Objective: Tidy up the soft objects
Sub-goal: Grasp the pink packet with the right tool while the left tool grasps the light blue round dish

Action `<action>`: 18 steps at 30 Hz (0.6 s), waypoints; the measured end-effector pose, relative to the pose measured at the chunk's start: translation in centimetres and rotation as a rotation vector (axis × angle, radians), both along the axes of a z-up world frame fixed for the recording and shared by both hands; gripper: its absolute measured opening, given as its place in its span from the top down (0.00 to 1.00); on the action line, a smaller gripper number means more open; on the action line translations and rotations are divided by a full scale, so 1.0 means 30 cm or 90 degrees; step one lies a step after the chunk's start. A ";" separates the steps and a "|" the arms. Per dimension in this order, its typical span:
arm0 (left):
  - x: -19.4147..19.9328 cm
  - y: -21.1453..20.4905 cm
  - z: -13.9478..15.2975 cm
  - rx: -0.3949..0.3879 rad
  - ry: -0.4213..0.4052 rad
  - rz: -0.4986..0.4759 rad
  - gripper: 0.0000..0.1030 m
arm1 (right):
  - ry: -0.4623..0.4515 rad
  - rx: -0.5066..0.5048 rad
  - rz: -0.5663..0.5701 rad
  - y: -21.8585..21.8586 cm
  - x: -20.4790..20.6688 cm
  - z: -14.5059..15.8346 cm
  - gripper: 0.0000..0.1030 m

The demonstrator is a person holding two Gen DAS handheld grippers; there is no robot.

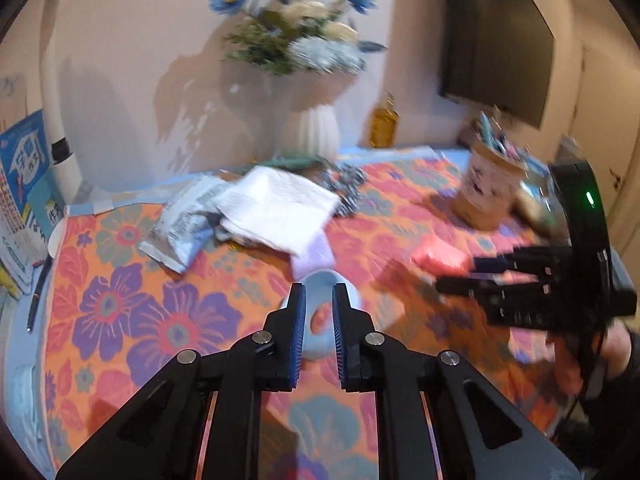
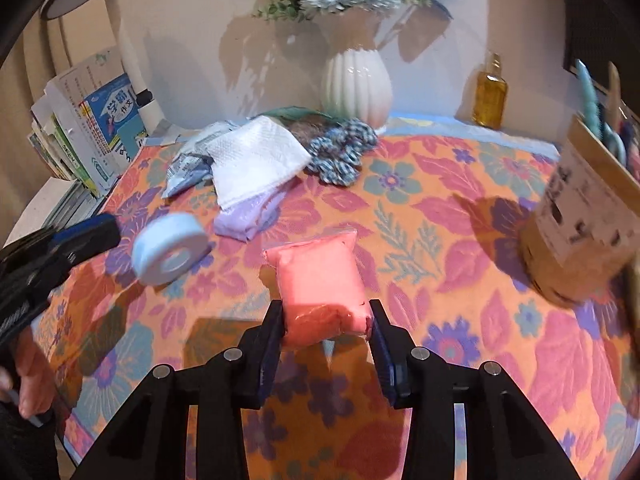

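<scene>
The right gripper (image 2: 326, 322) has its fingers (image 2: 274, 324) clamped on the near end of a pink soft pouch (image 2: 320, 284), whose long axis runs straight away from the fingers toward the pile at the back of the table (image 2: 460, 208). The left gripper (image 1: 319, 312) holds a pale blue tape roll (image 1: 320, 332) between its fingers — closed on the roll's sides, the roll lifted just above the flowered cloth. The pile — a white folded cloth (image 2: 256, 160) over a lilac one (image 2: 244, 220), with a checked scrunchie (image 2: 340, 152) beside it — lies ahead and slightly left of the pouch, nearer the left gripper's side. My guess: both carried things head there.
</scene>
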State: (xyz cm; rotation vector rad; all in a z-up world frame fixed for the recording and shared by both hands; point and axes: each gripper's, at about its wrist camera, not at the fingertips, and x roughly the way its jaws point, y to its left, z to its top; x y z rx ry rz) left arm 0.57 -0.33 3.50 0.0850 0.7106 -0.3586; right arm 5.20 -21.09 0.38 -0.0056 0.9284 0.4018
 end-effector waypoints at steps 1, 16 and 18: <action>-0.009 -0.004 -0.004 0.005 0.003 -0.001 0.89 | 0.004 0.002 -0.004 -0.012 -0.008 -0.005 0.61; 0.112 -0.130 -0.198 0.041 0.134 0.074 0.09 | 0.042 0.027 -0.014 -0.097 -0.051 -0.071 0.61; 0.130 -0.142 -0.220 0.051 0.150 0.078 0.31 | 0.047 0.027 -0.016 -0.101 -0.050 -0.080 0.61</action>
